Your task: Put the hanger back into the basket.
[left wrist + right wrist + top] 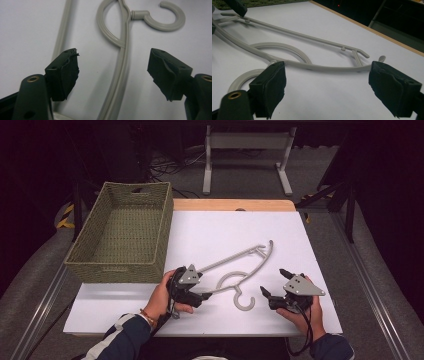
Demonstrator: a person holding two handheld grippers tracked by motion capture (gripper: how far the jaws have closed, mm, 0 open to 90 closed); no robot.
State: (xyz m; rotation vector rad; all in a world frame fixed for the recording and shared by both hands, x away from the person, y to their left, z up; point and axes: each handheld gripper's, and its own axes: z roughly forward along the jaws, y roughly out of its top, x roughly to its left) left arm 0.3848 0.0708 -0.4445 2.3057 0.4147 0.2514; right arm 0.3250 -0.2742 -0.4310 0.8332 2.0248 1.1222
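We're looking down on a white table top w/ a grey plastic hanger lying flat on it, roughly mid-table, its hook end toward the person and its long arms running up and away to the right. Hook curls open near the table's front edge, btw the two hands.

Left gripper sits at the hanger's left end, low on the table; the person's left hand wraps its body. From the left gripper view we see the jaws spread wide, one pad on either side of the hanger's arm, which runs up the middle of the gap. Neither pad touches it, so that gripper is released, nothing grasped. The hook and the loop beside it lie just ahead of the jaws.

Right gripper rests to the right of the hook, near but apart from it, right hand underneath. In the right gripper view its jaws also stand wide apart, released, w/ bare table btw them and the hanger stretched across just beyond the pads.

Woven green basket stands at the table's left side, well apart from the hanger's hook but close to the left gripper's far side. Wooden edge shows along the table's back.
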